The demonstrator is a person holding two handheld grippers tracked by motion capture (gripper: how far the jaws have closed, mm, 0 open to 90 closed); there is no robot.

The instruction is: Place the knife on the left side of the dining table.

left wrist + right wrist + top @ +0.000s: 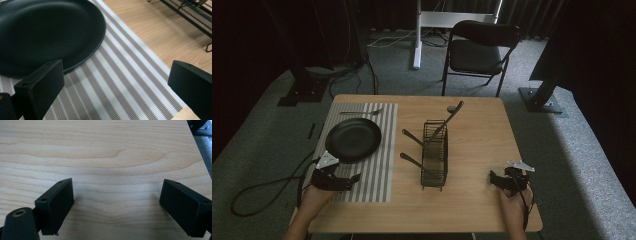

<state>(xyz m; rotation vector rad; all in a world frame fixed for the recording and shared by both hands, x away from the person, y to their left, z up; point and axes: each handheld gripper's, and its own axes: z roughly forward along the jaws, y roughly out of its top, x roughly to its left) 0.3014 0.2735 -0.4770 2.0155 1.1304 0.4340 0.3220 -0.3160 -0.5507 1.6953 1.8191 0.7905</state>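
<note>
A black plate (353,139) lies on a striped placemat (382,165) on the left of the wooden table (477,140). My left gripper (352,181) rests open on the placemat's near edge, just below the plate. In the left gripper view its jaws stand wide apart (117,82) over the placemat (120,65), with the plate (45,32) close ahead. My right gripper (493,180) sits open near the table's front right, jaws pointing left. The right gripper view has its gripper (115,200) open over bare table (105,150).
A black wire basket (434,155) stands mid-table, with three dark-handled utensils (412,136) leaning out of it. A slim utensil (362,112) lies at the placemat's far edge. A folding chair (479,50) stands beyond the table. The basket's corner (190,15) is in the left gripper view.
</note>
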